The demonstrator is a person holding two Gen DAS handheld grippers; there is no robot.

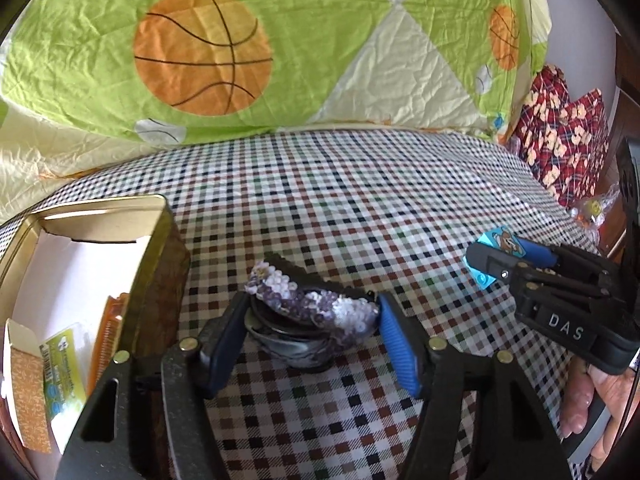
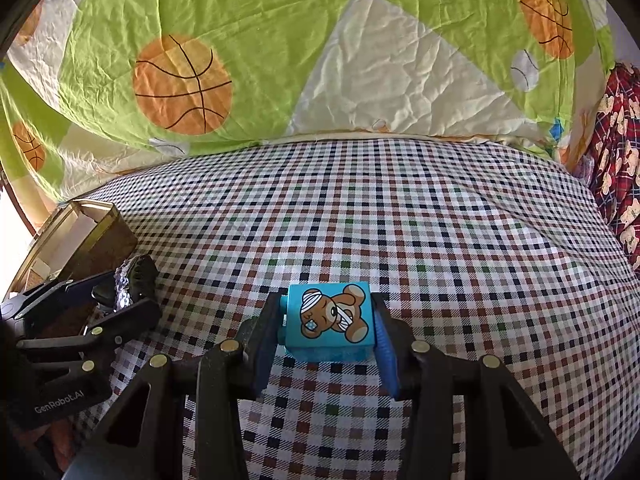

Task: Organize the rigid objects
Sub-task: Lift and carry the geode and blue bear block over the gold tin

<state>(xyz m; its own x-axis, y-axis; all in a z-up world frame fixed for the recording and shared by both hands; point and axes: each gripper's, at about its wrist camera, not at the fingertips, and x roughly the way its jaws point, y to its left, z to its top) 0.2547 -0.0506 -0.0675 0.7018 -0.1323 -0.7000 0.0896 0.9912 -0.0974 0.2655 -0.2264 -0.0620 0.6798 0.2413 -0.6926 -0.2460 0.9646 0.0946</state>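
Observation:
My left gripper (image 1: 312, 336) is shut on a sequined purple-and-white hair clip (image 1: 308, 300), held just above the checked bedsheet, right of the open gold tin box (image 1: 156, 248). My right gripper (image 2: 326, 328) is shut on a blue toy block with a bandaged bear picture (image 2: 330, 320), held over the sheet. The right gripper and block also show in the left wrist view (image 1: 500, 258) at the right. The left gripper with the clip shows in the right wrist view (image 2: 128, 292) beside the tin (image 2: 100, 232).
The tin holds a white card insert, an orange comb (image 1: 108, 340) and a green packet (image 1: 66, 364). A green basketball quilt (image 1: 240, 48) is piled behind. Red patterned pillows (image 1: 560, 140) and a wrapped toy (image 1: 592, 208) lie at the right bed edge.

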